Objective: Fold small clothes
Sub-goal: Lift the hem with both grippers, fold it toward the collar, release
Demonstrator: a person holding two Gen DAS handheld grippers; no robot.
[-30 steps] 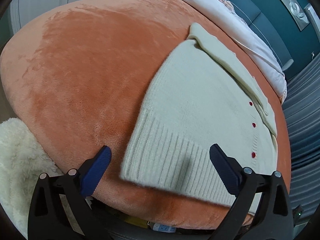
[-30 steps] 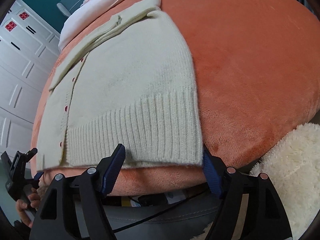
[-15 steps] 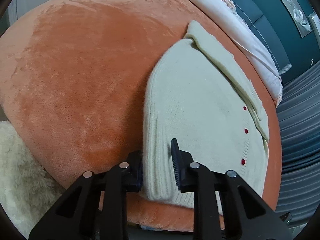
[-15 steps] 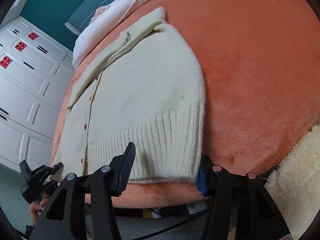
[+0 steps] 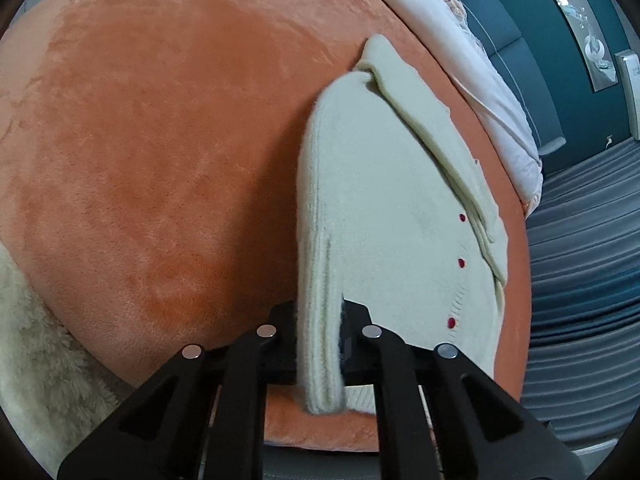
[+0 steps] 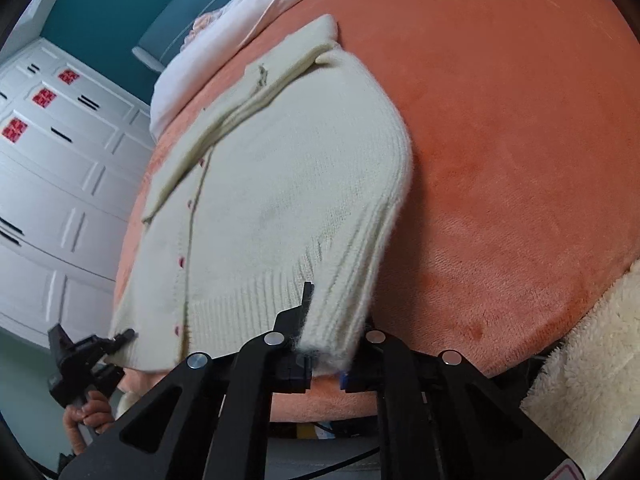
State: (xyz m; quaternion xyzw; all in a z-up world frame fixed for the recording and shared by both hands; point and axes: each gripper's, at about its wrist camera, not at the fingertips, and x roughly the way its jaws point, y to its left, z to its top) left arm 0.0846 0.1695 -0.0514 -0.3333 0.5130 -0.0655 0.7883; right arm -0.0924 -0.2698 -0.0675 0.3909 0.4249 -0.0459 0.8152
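A small cream knit cardigan (image 5: 384,208) with red buttons lies on an orange plush bed cover (image 5: 160,152). Its sleeves are folded across the top. My left gripper (image 5: 320,344) is shut on the ribbed hem at the cardigan's left corner, which bunches up between the jaws. In the right wrist view the cardigan (image 6: 280,184) shows again, and my right gripper (image 6: 326,356) is shut on the hem's right corner. The left gripper (image 6: 120,338) also shows there at the far hem corner.
A fluffy cream rug (image 5: 44,364) lies beside the bed on the left, and it also shows in the right wrist view (image 6: 588,360). White bedding (image 5: 460,64) lies at the far end. White wardrobe doors (image 6: 48,168) stand beyond the bed.
Both grippers were open around the hem a second ago. Both have closed on the ribbed hem corners, and the edges have gathered and lifted.
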